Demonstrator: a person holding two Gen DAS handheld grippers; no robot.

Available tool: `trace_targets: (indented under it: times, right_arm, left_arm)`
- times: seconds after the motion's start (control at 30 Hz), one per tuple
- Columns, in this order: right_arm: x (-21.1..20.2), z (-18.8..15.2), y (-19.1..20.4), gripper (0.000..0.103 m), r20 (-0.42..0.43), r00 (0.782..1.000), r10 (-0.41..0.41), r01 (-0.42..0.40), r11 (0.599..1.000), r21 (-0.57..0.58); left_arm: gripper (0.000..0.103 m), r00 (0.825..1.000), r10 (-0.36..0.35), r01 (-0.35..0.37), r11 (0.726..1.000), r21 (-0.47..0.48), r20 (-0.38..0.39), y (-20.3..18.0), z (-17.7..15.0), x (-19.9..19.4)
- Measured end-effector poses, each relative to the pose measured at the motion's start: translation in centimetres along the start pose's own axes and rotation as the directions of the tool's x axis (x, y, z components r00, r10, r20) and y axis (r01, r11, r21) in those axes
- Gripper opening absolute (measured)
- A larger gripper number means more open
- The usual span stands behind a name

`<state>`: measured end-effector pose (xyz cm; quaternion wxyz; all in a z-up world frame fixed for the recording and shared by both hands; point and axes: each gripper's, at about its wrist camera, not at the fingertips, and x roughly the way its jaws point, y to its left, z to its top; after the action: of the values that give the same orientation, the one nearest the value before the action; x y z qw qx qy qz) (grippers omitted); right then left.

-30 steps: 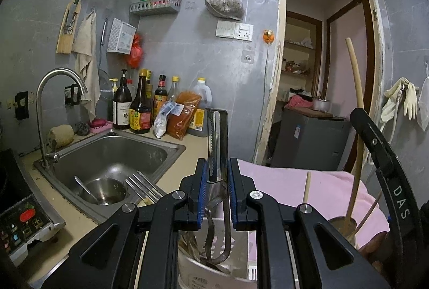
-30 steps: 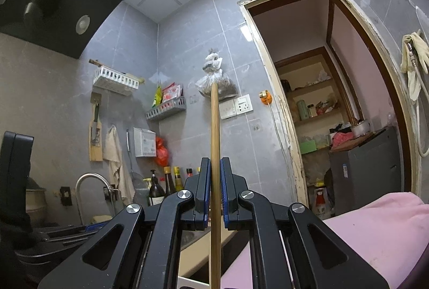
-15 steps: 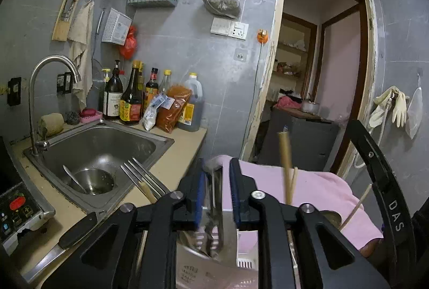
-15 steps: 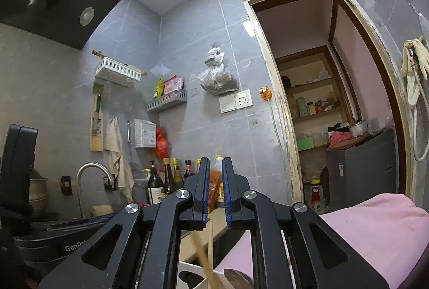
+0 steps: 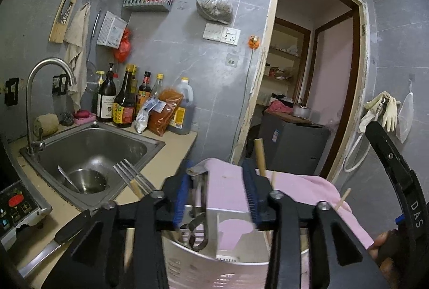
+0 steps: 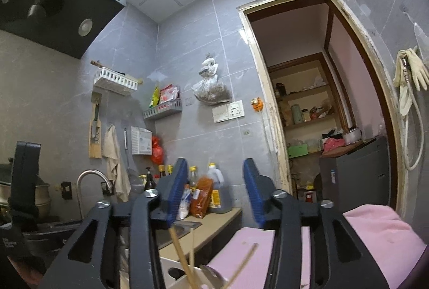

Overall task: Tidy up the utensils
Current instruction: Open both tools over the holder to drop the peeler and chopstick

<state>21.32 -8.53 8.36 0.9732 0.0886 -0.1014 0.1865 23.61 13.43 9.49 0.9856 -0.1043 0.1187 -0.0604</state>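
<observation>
The jaws of the left gripper (image 5: 218, 195) are opening around the flat steel utensil (image 5: 199, 197), already standing in the white perforated plastic holder (image 5: 214, 266) at bottom centre. The right gripper (image 6: 214, 195) is opening with nothing between its jaws. If the left gripper is withdrawn crookedly, the utensil could be snagged and the holder tipped over.

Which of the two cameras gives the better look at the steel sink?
The left wrist view: the sink shows whole, basin, bowl and faucet. The right wrist view, aimed higher, shows only the faucet and a sliver of basin behind its claw.
</observation>
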Motion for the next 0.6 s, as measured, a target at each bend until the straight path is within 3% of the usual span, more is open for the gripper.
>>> trace_targets:
  times: [0.17,0.33,0.6]
  right_arm:
    - [-1.4,0.8,-1.8,0.059,-0.002,1.000,-0.030,0.030,1.000,-0.005]
    - [-2.7,1.4,-3.5,0.072,-0.011,0.998,-0.062,0.062,0.998,-0.010]
    - [-5.2,2.4,-6.3,0.089,-0.029,0.994,-0.103,0.102,0.995,-0.019]
  left_arm:
    - [0.048,1.000,0.008,-0.008,1.000,0.016,0.017,-1.3,0.3,-0.4]
    - [0.067,0.998,-0.003,0.001,0.999,0.036,0.065,-3.1,0.6,-1.6]
    - [0.087,0.994,-0.061,0.052,0.994,0.098,0.092,-6.9,0.4,-2.8]
